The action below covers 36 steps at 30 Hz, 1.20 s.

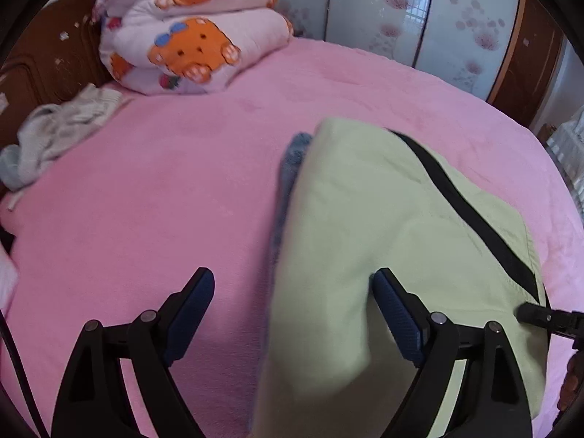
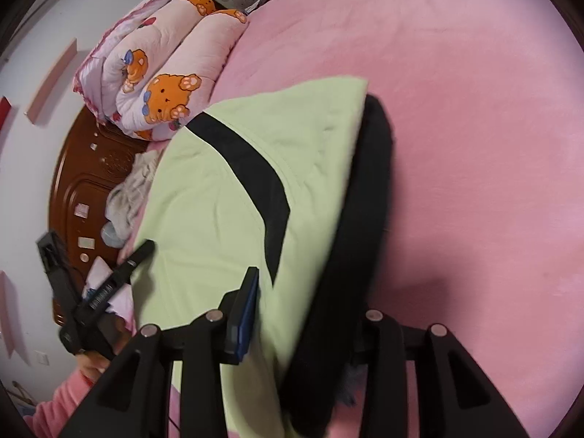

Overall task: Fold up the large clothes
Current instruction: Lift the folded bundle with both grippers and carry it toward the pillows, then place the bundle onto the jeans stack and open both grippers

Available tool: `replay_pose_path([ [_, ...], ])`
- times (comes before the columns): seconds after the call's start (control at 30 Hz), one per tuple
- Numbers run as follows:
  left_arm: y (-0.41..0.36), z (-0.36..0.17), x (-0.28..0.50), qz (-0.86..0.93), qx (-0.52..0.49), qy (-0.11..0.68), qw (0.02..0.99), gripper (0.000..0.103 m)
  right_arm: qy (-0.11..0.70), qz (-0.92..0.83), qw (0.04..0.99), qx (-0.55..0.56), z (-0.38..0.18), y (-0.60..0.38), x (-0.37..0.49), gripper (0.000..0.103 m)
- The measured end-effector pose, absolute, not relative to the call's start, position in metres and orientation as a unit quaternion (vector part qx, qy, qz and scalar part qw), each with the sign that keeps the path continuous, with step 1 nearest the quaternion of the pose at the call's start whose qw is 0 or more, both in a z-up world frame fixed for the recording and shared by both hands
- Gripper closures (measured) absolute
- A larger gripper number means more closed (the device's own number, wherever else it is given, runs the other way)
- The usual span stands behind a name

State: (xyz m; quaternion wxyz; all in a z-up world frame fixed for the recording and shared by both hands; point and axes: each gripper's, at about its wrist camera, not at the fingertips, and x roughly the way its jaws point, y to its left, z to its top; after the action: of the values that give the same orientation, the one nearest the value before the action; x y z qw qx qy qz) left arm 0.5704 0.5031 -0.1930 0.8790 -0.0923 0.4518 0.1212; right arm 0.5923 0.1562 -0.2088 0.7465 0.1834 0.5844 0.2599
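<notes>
Garment [image 1: 383, 219]: one; tools: two; quilt [image 1: 189, 33]: one.

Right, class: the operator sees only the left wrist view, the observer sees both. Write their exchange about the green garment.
Operator: Is the right gripper gripping it?
Observer: The green garment passes between its jaws; one finger is hidden, so I cannot tell.
Operator: What borders the side away from me?
Observer: A thick black band, next to the pink bedding.
Operator: Who holds the left gripper?
Observer: Someone in a pink sleeve.
</notes>
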Motion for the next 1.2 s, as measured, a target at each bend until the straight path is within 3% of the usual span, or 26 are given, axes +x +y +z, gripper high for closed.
replay_pose_path([
  [0.3,0.477,-0.129,0.479,0.171,-0.087,0.441,0.877,0.015,0.579,0.141,0.794,0.121,-0.171,0.098,0.501,0.066],
  [0.6,0.400,-0.111,0.329,0.139,-0.064,0.495,0.856,0.015,0.653,0.030,0.747,0.119,-0.175,0.020,0.319,0.050],
  [0.77,0.359,-0.109,0.255,0.092,-0.085,0.522,0.844,0.015,0.647,-0.053,0.748,0.139,-0.161,-0.037,0.213,0.044],
  [0.87,0.336,-0.105,0.216,0.060,-0.103,0.536,0.836,0.015,0.640,-0.102,0.740,0.181,-0.158,-0.075,0.157,0.036],
  [1.2,0.197,-0.092,0.102,0.007,-0.041,0.563,0.825,0.015,0.669,-0.084,0.716,0.184,-0.150,-0.161,0.050,0.025],
])
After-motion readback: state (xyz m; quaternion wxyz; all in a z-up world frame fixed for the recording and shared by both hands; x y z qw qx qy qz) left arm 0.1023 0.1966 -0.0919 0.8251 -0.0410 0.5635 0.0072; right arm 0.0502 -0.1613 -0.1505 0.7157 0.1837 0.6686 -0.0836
